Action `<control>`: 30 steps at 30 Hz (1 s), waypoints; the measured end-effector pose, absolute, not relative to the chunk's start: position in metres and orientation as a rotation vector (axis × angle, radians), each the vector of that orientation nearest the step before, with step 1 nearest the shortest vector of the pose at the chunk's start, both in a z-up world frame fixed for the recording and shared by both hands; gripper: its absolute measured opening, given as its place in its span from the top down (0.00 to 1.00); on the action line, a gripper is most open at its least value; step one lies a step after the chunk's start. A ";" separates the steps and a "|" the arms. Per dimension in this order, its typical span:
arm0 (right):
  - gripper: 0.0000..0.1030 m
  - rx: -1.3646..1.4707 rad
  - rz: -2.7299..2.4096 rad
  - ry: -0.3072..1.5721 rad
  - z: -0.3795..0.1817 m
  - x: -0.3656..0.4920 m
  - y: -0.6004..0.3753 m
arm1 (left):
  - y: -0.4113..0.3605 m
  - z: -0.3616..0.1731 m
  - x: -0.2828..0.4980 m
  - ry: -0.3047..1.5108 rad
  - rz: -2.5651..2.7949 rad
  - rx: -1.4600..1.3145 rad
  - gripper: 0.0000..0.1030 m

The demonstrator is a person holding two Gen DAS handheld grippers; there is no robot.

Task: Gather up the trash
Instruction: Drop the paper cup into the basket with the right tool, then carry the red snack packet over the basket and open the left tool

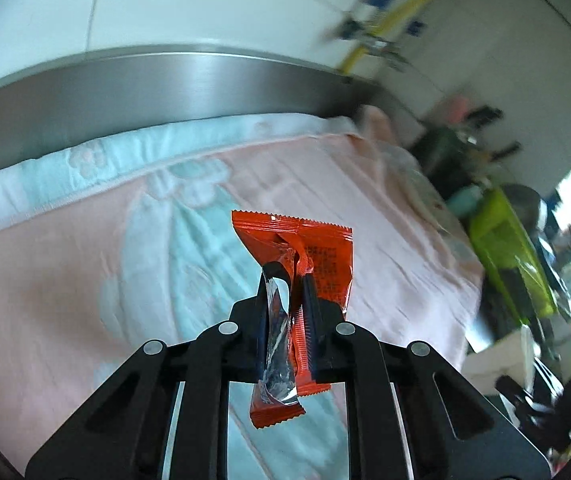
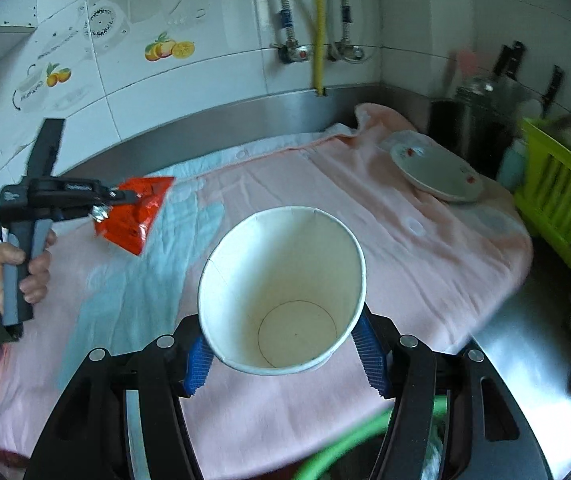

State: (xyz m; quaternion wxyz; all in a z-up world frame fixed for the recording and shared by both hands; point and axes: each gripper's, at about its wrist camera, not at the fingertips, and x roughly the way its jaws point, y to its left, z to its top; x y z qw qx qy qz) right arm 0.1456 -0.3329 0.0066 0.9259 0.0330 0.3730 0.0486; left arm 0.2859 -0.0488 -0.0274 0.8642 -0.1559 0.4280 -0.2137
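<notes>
Pink and pale-blue towelling (image 2: 365, 208) is covering the counter below white kitchen tiles. Lifted clear of the cloth, the left gripper (image 1: 287, 280) is pinching a torn red wrapper (image 1: 309, 256) tightly between its narrow jaws, silver lining showing. The right gripper (image 2: 283, 344) is clasping a white paper cup (image 2: 281, 292), mouth tilted toward the camera, between its blue pads (image 2: 369, 348). Beyond those jaws, to the right, a white plate (image 2: 437, 168) is resting on the cloth beside a green rack (image 2: 557, 188).
</notes>
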 end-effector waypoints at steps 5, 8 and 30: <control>0.42 0.087 0.005 0.797 -0.004 0.101 -0.361 | -0.076 -0.012 0.243 0.870 -0.537 -0.276 0.87; 0.42 0.114 -0.047 0.816 -0.013 0.080 -0.379 | -0.097 -0.006 0.218 0.859 -0.600 -0.256 0.87; 0.25 0.198 -0.189 0.753 -0.014 -0.008 -0.442 | -0.272 -0.043 0.111 0.929 -0.899 -0.008 0.87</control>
